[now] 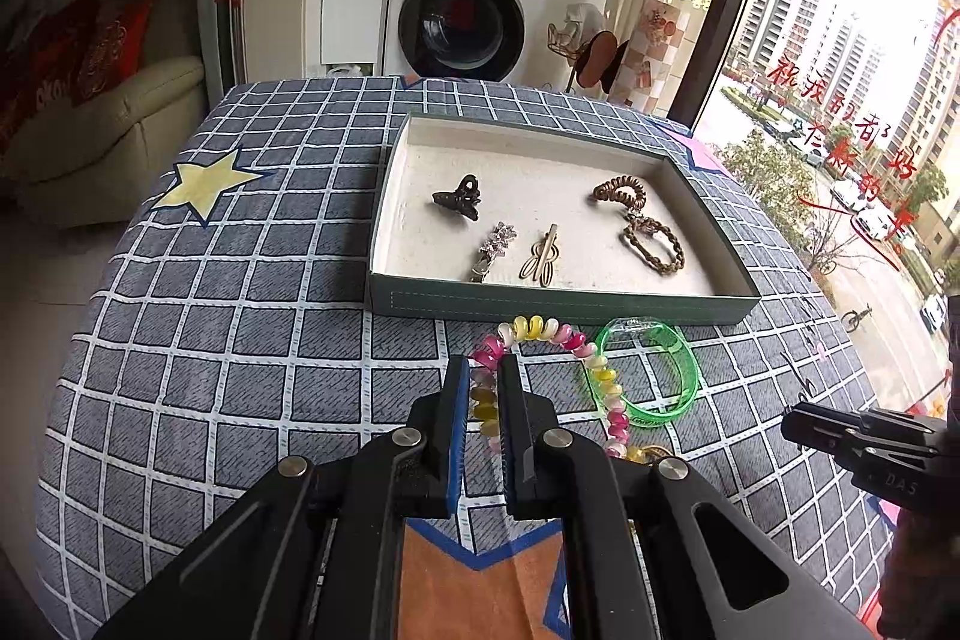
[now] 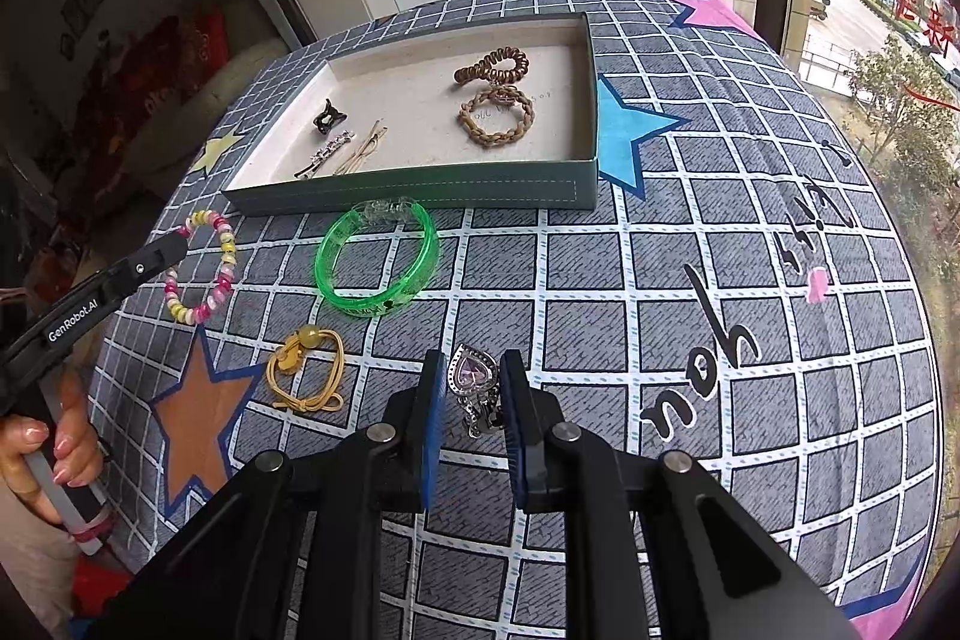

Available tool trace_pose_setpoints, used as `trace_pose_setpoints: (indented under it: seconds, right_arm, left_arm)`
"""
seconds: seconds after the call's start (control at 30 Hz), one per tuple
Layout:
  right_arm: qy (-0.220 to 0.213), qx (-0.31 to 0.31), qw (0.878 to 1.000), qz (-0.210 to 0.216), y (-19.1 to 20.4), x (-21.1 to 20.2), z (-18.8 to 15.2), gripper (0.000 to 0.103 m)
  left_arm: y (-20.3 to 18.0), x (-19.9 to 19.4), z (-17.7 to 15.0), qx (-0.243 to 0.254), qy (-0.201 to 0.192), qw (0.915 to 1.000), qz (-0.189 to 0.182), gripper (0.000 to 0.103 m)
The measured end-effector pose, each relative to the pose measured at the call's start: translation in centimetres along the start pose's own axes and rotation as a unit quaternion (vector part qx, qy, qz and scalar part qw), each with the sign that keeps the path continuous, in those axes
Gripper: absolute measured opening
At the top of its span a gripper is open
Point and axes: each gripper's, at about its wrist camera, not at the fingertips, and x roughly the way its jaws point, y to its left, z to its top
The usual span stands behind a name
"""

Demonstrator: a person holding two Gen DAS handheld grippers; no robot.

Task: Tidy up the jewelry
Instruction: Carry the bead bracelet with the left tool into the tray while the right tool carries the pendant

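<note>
Left gripper clamping bead bracelet, right gripper pinching heart ring

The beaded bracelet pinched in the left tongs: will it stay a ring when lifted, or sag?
Probably sags: the beaded bracelet is separate beads on a strand, held by the left tongs at one spot only. The beads look glossy, so it may slip. It is likely light.
</note>
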Motion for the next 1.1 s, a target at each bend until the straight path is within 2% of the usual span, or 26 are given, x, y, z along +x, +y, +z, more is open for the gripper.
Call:
trace_pose_setpoints:
  seconds: [0.6, 1.1]
  right_arm:
    - [-0.033, 0.003, 0.999, 0.019, 0.2, -1.1, 4.7, 0.020]
    - [-0.040, 0.019, 0.999, 0.032, -0.3, 2.0, 10.8, 0.020]
  left_arm:
    - [-1.4, 0.8, 2.8, 0.005, -0.016, 0.9998, -0.015, 0.022]
    - [-1.7, 4.3, 7.2, -0.005, -0.028, 0.9995, -0.010, 0.022]
